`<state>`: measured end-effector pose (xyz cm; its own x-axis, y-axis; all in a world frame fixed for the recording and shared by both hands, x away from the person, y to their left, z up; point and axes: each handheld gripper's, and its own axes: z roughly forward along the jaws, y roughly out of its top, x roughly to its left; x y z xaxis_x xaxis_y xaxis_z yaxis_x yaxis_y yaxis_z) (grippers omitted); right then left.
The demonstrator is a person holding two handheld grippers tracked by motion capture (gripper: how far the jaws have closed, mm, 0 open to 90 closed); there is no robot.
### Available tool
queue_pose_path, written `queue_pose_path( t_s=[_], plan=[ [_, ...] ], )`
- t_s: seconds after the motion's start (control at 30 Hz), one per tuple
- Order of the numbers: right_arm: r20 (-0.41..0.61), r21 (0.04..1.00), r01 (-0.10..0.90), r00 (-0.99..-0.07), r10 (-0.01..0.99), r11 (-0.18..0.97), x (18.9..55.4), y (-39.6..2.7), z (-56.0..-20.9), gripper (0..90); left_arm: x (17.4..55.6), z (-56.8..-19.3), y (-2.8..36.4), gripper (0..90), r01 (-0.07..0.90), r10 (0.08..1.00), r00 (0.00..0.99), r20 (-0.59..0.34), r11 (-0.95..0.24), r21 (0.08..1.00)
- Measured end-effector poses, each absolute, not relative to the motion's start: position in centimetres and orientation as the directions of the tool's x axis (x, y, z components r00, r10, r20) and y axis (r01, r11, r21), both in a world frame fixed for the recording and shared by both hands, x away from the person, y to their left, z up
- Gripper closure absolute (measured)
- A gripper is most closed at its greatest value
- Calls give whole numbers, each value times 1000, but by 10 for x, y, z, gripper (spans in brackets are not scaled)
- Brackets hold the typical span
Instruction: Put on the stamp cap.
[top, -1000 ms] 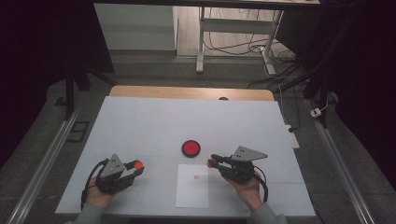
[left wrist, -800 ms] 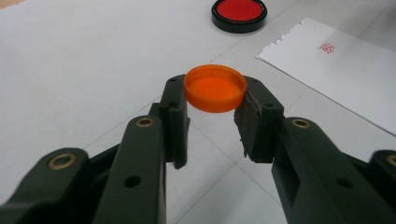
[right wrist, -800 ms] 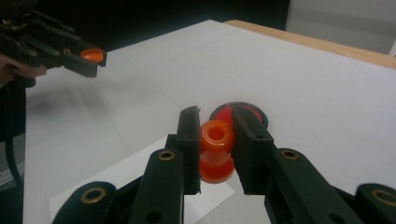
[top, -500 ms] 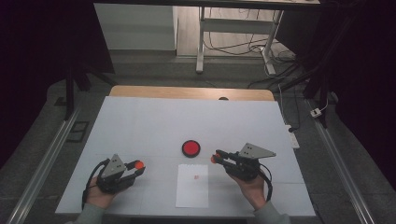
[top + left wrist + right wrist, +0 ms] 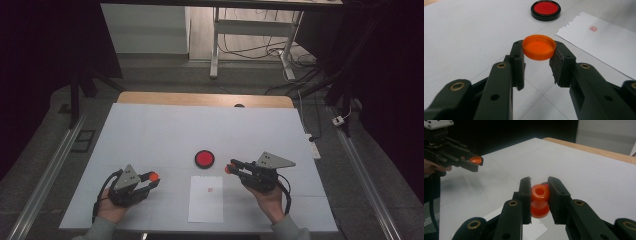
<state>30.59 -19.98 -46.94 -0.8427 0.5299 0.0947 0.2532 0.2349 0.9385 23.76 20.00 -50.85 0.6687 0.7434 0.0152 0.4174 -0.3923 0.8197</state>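
- A white table (image 5: 165, 130) is seen from above, with a person's forearms coming in from the near edge and a pair of black tongs in each hand.
- At the left, the left tongs (image 5: 150, 180) hover low over the table and point towards the middle. They are closed on a small orange cap (image 5: 539, 47), pinched by its rim with the hollow side up.
- Near the middle of the table sits a round ink pad (image 5: 204, 158), red in a black case, lying open and apart from both pairs of tongs.
- Just in front of the pad lies a white sheet of paper (image 5: 206, 205), which bears a small red stamped mark (image 5: 210, 189) near its top.
- At the right, the right tongs (image 5: 539, 195) point left towards the other pair, above the top right corner of the sheet. They are clamped on an orange stamp (image 5: 540, 200), a spool-shaped piece with a hole in the end that faces the camera.
- Compared with a second ago, almost nothing has changed: both hands have stayed where they were, both grips are unchanged, and the cap and stamp are still well apart across the sheet.
- This looks like a pause. The mark is on the paper, so stamping appears finished, and the likely remaining step is bringing cap and stamp together to close the stamp.
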Motion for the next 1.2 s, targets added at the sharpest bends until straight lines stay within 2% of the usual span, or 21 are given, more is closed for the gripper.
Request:
queue_pose_path(
  t_s=[0.63, 1.2],
  plan=[
    [93, 936, 254, -846, 524, 244, 306, -197, -471, 733, 249, -502, 158, 653, 373, 674, 738, 20, -433, 820],
    [98, 932, 263, -846, 524, 251, 306, -195, -473, 733, 257, -500, 140, 653, 350, 632, 775, 23, -459, 816]
  ],
)
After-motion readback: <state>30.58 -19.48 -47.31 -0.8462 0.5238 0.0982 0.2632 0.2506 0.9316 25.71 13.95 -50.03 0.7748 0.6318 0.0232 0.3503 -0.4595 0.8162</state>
